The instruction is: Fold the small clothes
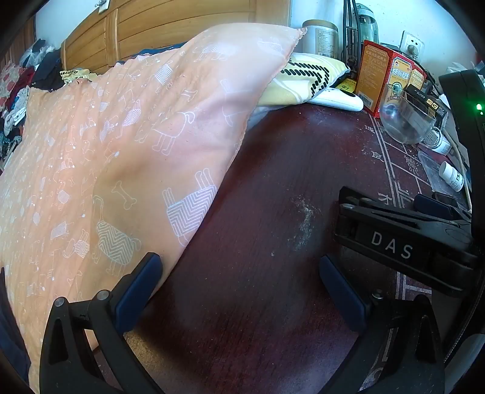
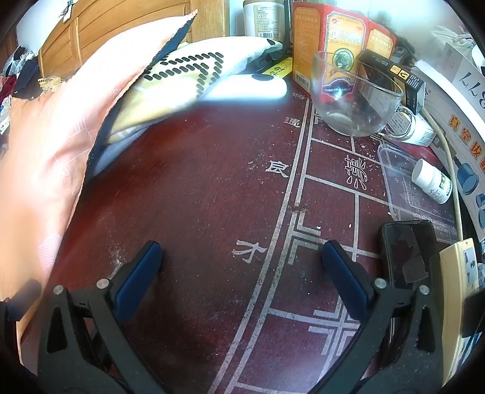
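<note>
Clothes for folding were one peach garment (image 1: 121,157) printed with white dogs and bones, draped over the left side of your worktop (image 1: 257,272) and reaching from the near edge up toward the far left corner. A navy lining showed along its edge in the right wrist view (image 2: 100,133). Under its far end lay a yellow and white cloth (image 1: 303,78) with black dashes, and a white remote (image 1: 339,101) rested just beside that cloth.

Your left claw (image 1: 239,285) stood wide open and held nothing; its left finger (image 1: 139,291) sat at the garment's edge, though you could not tell whether it touched the fabric. Your right claw (image 2: 242,272) was also spread wide and empty, hovering over bare dark red worktop (image 2: 197,212) marked with pale lines and characters. In the left wrist view, your right claw's black body (image 1: 400,239), lettered DAS, sat just right of the left claw.

Along the far right of the worktop stood a glass cup (image 2: 354,100), red and orange boxes (image 2: 342,39) behind it, and a tall tin (image 2: 263,18). Nearer the right edge lay a clear plastic lid (image 2: 403,188) with a white pill bottle (image 2: 433,181) on it, then a dark phone (image 2: 409,254) and a cream power strip (image 2: 460,272).
</note>
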A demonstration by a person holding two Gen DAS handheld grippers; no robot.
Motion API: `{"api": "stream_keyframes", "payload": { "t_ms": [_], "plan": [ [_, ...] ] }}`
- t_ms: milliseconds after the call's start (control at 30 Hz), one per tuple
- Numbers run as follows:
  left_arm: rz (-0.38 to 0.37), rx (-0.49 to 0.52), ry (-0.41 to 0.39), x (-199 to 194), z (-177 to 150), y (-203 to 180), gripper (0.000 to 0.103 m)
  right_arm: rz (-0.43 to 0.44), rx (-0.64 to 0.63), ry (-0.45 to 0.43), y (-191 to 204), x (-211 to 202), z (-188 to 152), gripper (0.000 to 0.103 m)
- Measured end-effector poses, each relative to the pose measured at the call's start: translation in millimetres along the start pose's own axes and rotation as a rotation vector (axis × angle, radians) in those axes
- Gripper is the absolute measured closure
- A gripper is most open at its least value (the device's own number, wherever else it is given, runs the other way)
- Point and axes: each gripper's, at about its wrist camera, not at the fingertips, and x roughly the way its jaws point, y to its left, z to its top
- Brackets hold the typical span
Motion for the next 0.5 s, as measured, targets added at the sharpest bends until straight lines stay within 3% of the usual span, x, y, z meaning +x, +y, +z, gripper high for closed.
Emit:
{"api": "stream_keyframes", "payload": {
  "t_ms": [500],
  "plan": [
    [0.000, 0.000, 0.000, 0.1, 0.5, -0.2, 0.000, -0.004, 0.000, -0.001, 1.8, 5.5, 3.1, 0.000]
  ]
}}
